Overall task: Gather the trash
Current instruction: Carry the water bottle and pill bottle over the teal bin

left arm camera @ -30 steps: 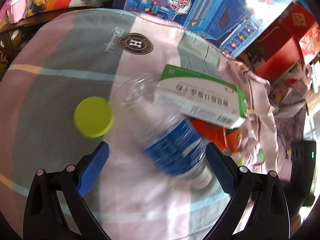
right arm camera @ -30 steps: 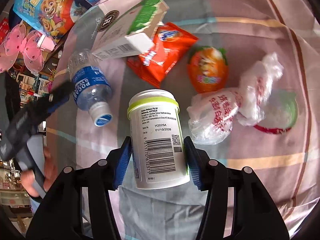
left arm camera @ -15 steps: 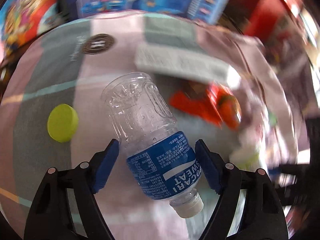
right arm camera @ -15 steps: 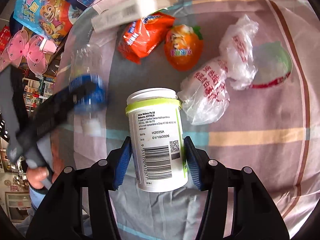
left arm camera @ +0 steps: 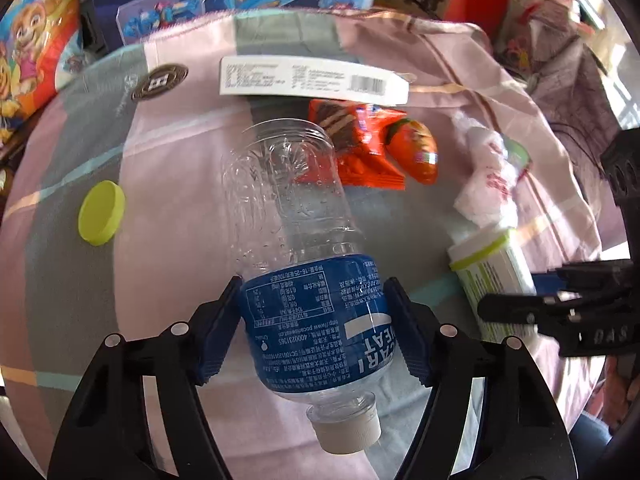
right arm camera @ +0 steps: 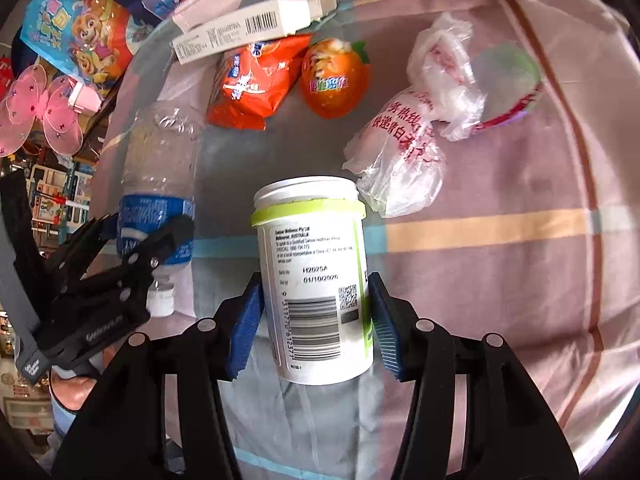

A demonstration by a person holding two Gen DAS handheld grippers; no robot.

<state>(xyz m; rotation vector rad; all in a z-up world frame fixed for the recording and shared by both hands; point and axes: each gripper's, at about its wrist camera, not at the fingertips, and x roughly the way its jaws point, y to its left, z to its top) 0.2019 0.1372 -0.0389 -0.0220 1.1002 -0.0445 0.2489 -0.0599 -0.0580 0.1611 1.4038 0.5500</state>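
Left tool: blue pads clamped on the blue label of a clear plastic bottle, white cap toward the camera, base pointing away over the pink-and-grey checked cloth. Right tool: pads pressed against both sides of a white plastic jar with a lime-green band, barcode facing up, open mouth pointing away.

Just beyond the jar, toward the right edge of the cloth: a crumpled clear plastic bag with red print, touching a round green-rimmed cup lid.

Left of the bottle, well apart, near the cloth's left edge: a lime-green round lid.

Farther on, mid-cloth: an orange snack packet beside an orange egg-shaped toy capsule.

Farthest, toward the far edge: a long white carton with a barcode, overlapping the snack packet's far end.
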